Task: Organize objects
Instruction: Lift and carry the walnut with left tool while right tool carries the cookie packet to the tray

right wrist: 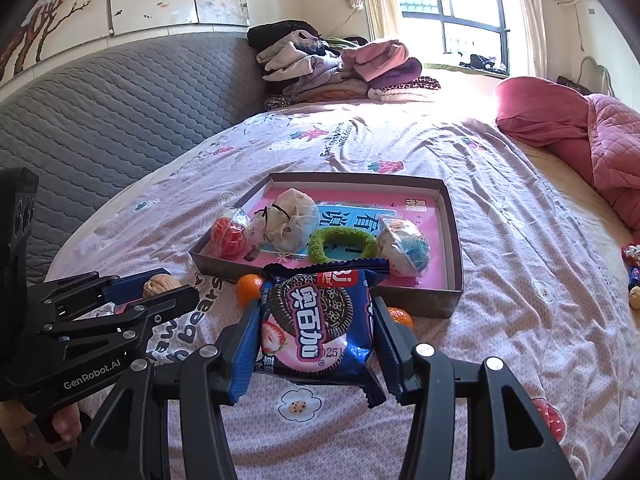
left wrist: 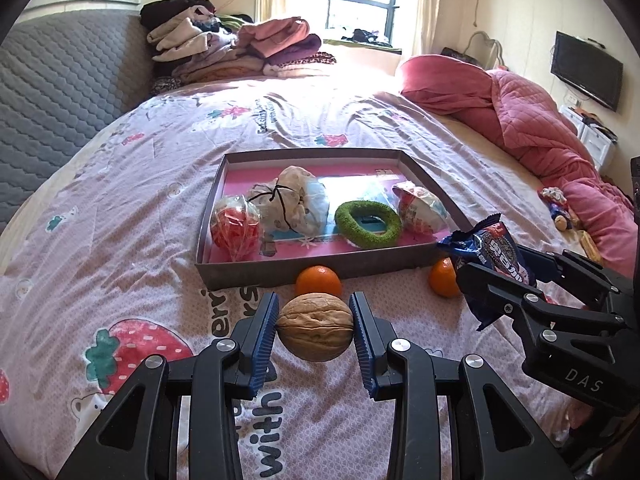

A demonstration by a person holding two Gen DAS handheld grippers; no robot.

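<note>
Left claw [left wrist: 314, 326] clamped on walnut [left wrist: 315, 327], lifted off the bed [left wrist: 120, 208]; round shell, prone to squirt out. Right claw [right wrist: 316, 334] pinching cookie packet [right wrist: 318, 320] by its sides; slick film, possibly sliding. Ahead, box [left wrist: 320, 270] with raised near rim; two oranges [left wrist: 319, 281] just before it. Free space only behind the crowded front row.

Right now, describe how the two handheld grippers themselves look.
Both are matte black plastic linkage frames with round silver pivot pins. The left gripper has fingers lined with ribbed blue pads and white "GenRobot.AI" lettering on its body. The right gripper matches it, with "DAS" on its side.
</note>
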